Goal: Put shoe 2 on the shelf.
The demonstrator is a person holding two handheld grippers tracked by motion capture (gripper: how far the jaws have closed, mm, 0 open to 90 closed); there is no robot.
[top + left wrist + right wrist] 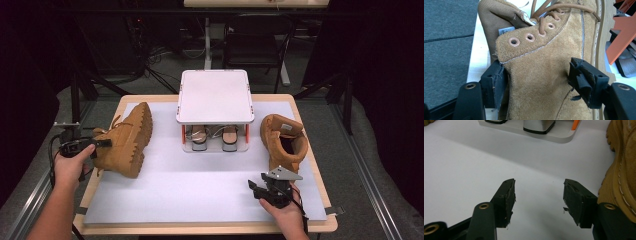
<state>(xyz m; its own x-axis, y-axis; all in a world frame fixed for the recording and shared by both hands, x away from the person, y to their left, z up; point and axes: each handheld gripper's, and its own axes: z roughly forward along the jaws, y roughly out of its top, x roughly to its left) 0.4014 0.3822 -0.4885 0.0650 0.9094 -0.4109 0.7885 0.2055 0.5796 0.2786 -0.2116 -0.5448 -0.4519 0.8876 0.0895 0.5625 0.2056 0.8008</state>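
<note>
A: Start at the table's left edge. What's there?

B: The left gripper is clamped on a tan boot; in the left gripper view both pads press the suede of its ankle shaft, one from each side.

A: How does that boot lie?

B: Tipped on its side near the left edge, lugged sole facing the middle of the table. Its long axis runs from the near-left toward the far edge, toe pointing to the far side, shaft at the gripper.

A: And the middle?

B: A white two-tier rack at the far edge, with sandals on its lower shelf.

A: The right side?

B: A second tan boot stands upright near the right edge. Just in front of it the right gripper rests low near the front-right corner, jaws spread apart with nothing but white mat between them.
</note>
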